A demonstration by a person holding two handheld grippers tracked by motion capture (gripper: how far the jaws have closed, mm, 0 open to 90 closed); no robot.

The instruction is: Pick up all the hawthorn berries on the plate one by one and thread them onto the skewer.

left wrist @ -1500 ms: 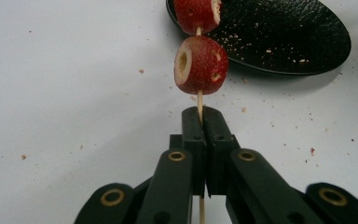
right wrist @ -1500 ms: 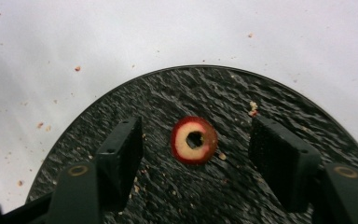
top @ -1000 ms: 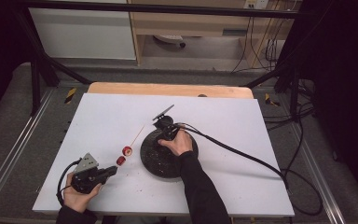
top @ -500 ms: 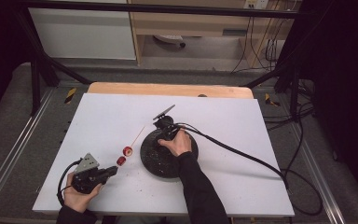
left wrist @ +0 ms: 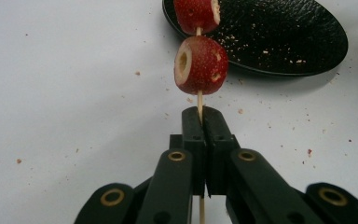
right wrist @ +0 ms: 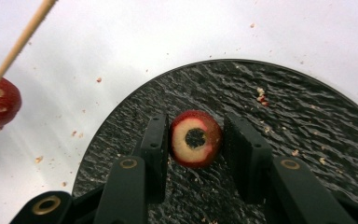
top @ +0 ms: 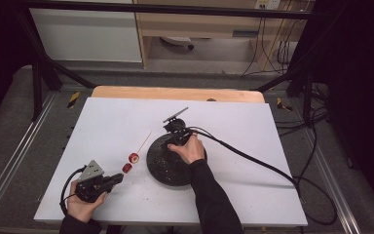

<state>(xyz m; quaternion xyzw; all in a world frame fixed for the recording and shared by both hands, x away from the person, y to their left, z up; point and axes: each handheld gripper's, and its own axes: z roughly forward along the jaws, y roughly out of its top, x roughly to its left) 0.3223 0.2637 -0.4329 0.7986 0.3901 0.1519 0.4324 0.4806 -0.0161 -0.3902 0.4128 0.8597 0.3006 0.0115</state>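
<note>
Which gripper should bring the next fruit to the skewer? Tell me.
Right. The right gripper already has a cored red fruit piece between its jaws over the black plate; the left gripper is clamping the skewer.

Skewer [left wrist: 199, 105] hidden between pads — top fruit [left wrist: 196, 14] cropped.

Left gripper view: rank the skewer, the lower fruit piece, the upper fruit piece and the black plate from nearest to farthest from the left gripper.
1. Skewer, clamped in the left gripper.
2. Lower fruit piece, just above the gripper.
3. Upper fruit piece, at the top edge.
4. Black plate, upper right; near its rim, too close to call against the upper piece.
</note>
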